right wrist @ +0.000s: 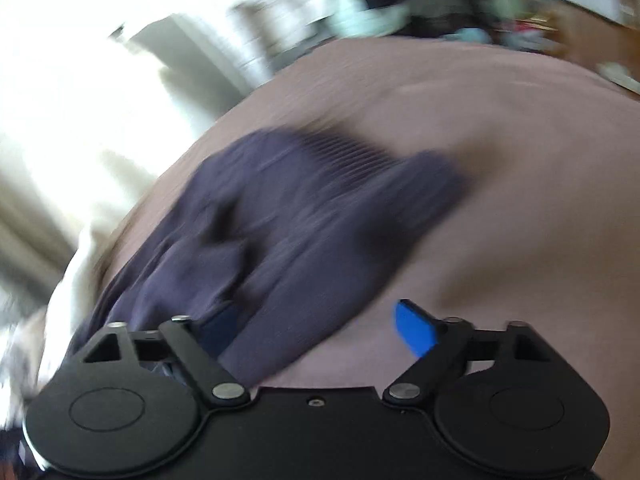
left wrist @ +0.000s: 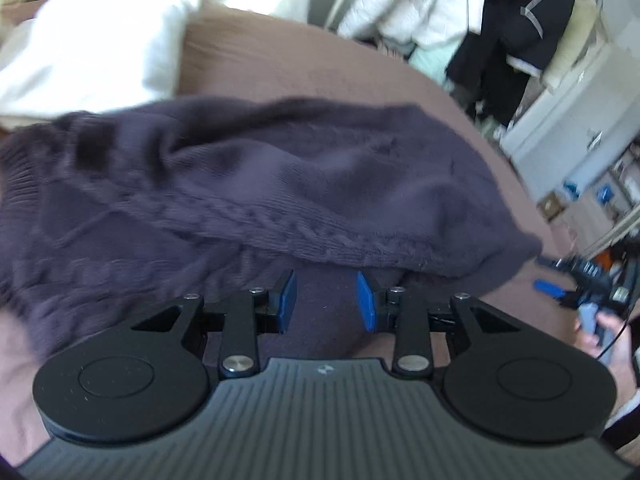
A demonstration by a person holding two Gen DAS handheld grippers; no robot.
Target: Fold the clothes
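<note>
A dark purple cable-knit sweater (left wrist: 248, 184) lies rumpled on a mauve bedspread (left wrist: 280, 64), partly folded over itself. My left gripper (left wrist: 326, 300) is open, its blue pads just in front of the sweater's near folded edge, with nothing between them. In the right wrist view the same sweater (right wrist: 288, 232) is motion-blurred. My right gripper (right wrist: 316, 328) is wide open; its left pad is half hidden by the sweater's near edge and its right pad is over bare bedspread (right wrist: 500, 200). The right gripper also shows at the right edge of the left wrist view (left wrist: 592, 288).
A white pillow (left wrist: 100, 52) lies at the head of the bed beyond the sweater. Hanging clothes (left wrist: 480, 20) and white furniture (left wrist: 568, 112) stand past the bed's far right edge. White bedding (right wrist: 72, 100) lies left of the sweater in the right view.
</note>
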